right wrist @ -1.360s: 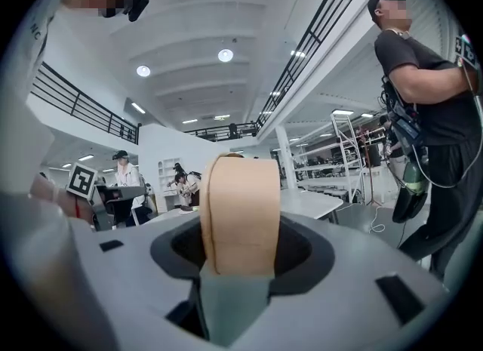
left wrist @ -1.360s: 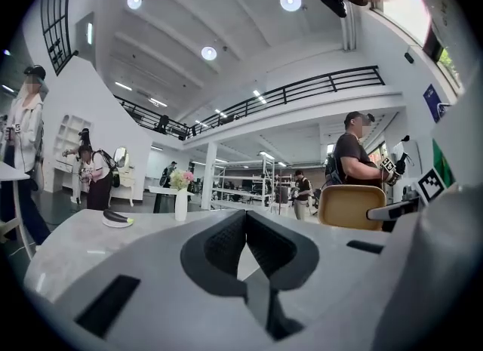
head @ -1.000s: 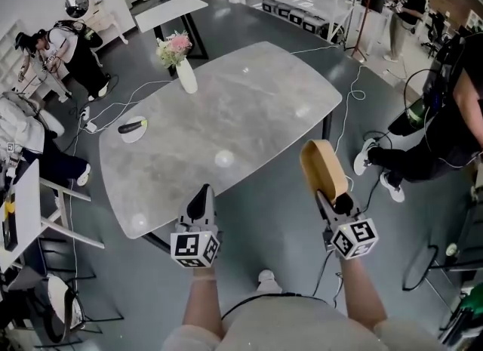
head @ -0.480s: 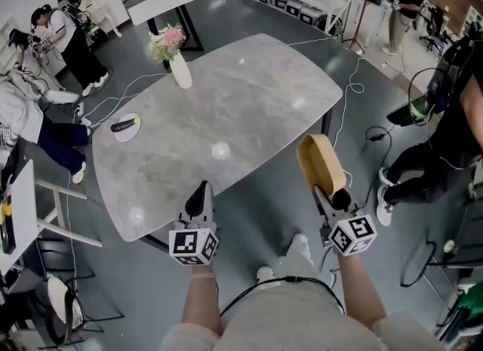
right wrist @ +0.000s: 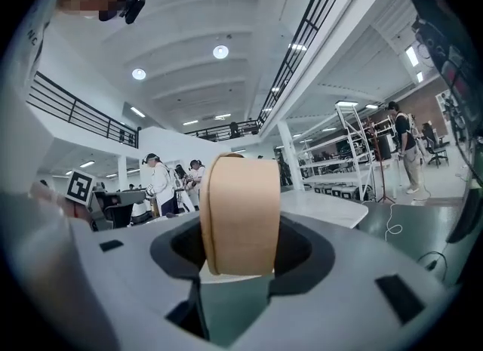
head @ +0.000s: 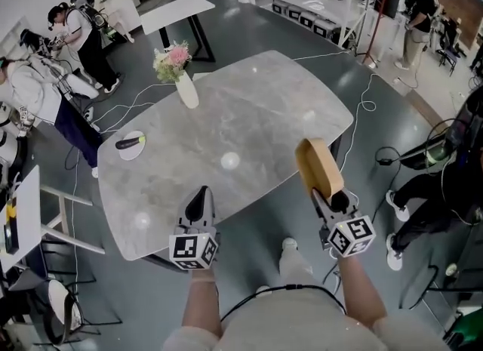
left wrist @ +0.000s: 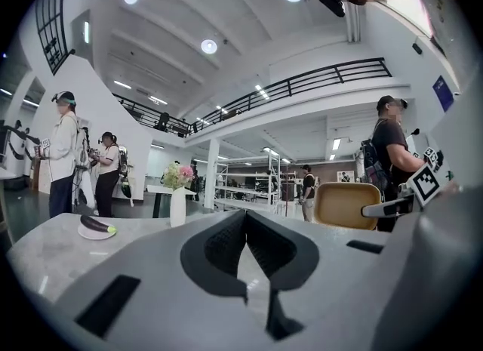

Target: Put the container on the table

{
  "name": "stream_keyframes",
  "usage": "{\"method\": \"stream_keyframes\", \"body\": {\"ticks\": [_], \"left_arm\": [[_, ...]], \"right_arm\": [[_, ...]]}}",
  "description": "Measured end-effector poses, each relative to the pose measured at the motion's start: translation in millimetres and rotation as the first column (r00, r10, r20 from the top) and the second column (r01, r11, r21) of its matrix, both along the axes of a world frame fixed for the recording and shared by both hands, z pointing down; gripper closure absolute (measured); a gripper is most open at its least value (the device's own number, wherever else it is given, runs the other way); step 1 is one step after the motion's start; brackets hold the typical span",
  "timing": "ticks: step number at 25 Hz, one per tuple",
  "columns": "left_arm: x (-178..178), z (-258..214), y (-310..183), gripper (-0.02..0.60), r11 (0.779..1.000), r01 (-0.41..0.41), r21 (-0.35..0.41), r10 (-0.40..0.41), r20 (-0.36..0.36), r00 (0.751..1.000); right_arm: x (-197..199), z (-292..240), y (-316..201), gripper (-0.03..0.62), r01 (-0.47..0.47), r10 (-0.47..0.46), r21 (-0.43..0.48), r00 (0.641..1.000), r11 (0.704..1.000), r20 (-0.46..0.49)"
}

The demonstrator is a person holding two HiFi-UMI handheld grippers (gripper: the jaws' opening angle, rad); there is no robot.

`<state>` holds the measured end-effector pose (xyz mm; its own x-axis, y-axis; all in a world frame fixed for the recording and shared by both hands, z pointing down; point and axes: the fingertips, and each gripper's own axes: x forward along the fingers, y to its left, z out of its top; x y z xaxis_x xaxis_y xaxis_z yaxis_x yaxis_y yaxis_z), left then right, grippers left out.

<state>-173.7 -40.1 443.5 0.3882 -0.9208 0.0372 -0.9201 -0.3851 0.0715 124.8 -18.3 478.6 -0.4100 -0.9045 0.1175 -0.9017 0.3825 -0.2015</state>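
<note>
Counter (head: 249,115): grey marbled slab with rounded corners, before me.
Container (head: 317,167): tan, shallow, stood on edge in the air at the counter's near edge, not set down.
My right tongs (head: 327,195): clenched on the container's rim.
My left tongs (head: 200,200): closed tight, nothing between them.
Vase (head: 186,91): white, with pink flowers, at the counter's far left.
Plate (head: 134,150): small, white, at the counter's left edge, bearing a dark aubergine (head: 128,143).
</note>
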Motion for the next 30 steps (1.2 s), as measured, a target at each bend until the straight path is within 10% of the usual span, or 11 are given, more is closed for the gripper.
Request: {"method": "stream_keyframes", "body": {"ticks": [30], "left_arm": [[66,15,-127,0.577,0.985,0.168,-0.039,-0.168,0.004,0.986]], "right_arm": [[53,22,-176,0.375,0.203,-0.202,-0.056,0.979,0.978,0.017]]}}
